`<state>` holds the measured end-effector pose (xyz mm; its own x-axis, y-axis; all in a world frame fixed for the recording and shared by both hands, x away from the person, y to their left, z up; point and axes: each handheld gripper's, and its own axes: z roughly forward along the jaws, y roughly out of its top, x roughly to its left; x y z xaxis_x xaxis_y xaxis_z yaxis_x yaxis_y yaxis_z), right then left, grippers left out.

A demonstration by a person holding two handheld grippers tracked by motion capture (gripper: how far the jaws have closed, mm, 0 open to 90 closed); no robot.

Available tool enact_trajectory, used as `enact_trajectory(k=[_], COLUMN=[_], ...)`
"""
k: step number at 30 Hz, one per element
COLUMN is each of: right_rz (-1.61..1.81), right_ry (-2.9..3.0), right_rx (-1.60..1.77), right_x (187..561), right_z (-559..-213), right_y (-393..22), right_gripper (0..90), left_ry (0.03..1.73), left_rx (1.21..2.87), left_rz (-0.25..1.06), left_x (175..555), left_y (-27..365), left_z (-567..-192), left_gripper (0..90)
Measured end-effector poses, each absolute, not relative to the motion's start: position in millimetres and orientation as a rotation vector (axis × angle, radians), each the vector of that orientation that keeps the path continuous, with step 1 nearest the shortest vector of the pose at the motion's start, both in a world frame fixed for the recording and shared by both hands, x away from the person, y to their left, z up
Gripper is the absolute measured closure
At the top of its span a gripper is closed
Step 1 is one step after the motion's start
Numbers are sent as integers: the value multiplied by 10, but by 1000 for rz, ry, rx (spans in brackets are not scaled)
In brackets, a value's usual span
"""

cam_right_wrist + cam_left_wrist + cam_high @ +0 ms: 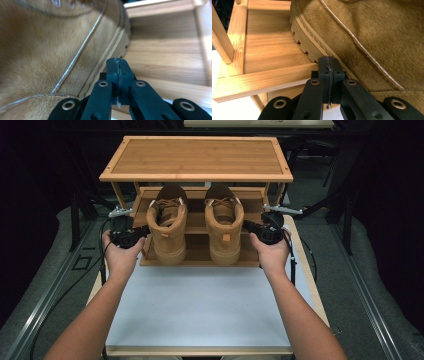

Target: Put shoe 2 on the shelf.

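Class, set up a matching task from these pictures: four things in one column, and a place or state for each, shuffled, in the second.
1. left gripper
2. right boot
3. rack top
4. white board

A. bare, above the boots
B. shut, by the left boot's sole
C. on the low shelf, near the right gripper
D. in front of the rack

Pairs: 1-B, 2-C, 3-A, 4-D

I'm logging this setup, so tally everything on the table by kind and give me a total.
Tan suede boots: 2, the left boot and the right boot
Wooden shoe racks: 1, the rack
Handheld tongs: 2, the left tongs and the right tongs, both shut on nothing
Total: 5
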<state>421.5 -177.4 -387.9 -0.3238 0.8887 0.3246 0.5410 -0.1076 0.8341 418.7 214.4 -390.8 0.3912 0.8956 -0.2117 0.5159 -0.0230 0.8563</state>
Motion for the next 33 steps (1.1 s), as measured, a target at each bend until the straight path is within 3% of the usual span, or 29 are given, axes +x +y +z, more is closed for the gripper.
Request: enact_trajectory(k=[12,19,33], right_rz=[1455,1472,1444], right_ry=[1777,1753,1765], right_rx=[1611,1622,1636], right_x=[4232,4222,4207], right_z=[-3960,-3986,-3959], right_y=[-1654,-1472,-1332], right_gripper=[900,900,900], left_ry=[1239,1239,1274], left_rx=[1671,1723,1653], left_rz=[438,485,415], left_x=[4301,4379,4357], left_y=[1999,1859,1914], left_z=[-3916,-3857,-3910], left_gripper=[900,900,900])
